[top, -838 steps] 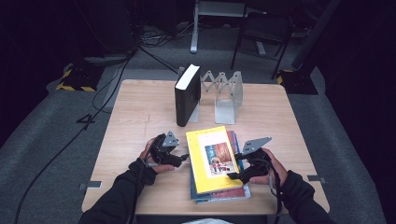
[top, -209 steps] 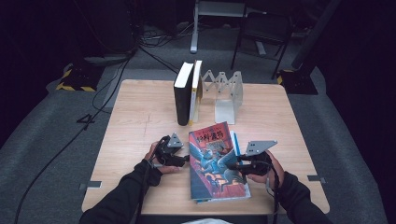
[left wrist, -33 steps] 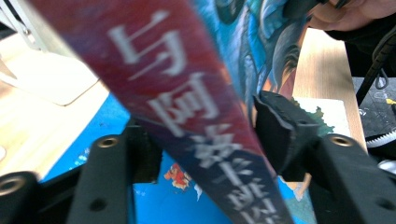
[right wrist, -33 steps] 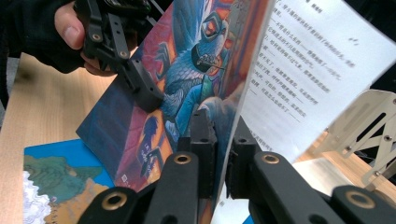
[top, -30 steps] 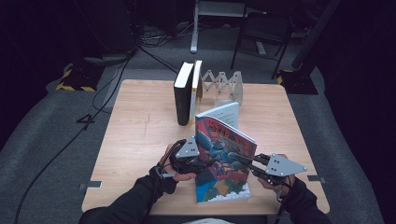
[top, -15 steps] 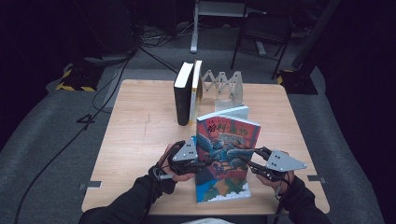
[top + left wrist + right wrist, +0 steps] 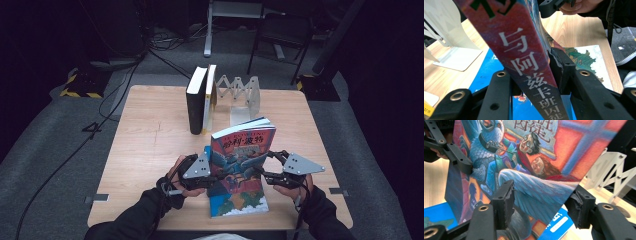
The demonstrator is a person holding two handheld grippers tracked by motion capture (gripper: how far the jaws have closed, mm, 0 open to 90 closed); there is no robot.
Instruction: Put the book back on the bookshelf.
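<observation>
Right now I have the illustrated book (image 7: 243,150) stood upright near the front middle of the surface (image 7: 150,130), its cover facing me and its top edge tilted a little to the right. My left gripper (image 7: 212,179) is pinching the book at its spine: in the left gripper view the red spine with white characters (image 7: 524,62) runs between the two black jaws, and both press against it. My right gripper (image 7: 260,175) comes at the book from the other side. In the right gripper view the cover (image 7: 534,165) stands ahead of spread jaws, one in front of the cover's lower part and the other out past its free edge; I cannot tell whether either pad touches the paper.

Under the raised book lies a stack of flat books (image 7: 240,200), the top one showing a pale map-like cover (image 7: 586,60) over a blue one (image 7: 486,72). The raised book's lower edge sits on or just above this stack; I cannot tell which.

Farther back, a black book (image 7: 195,107) and a thinner white and yellow book (image 7: 210,102) stand upright, touching each other. Just to their right is a white folding bookend (image 7: 242,97) with zigzag arms, well apart from the book I am holding.
</observation>
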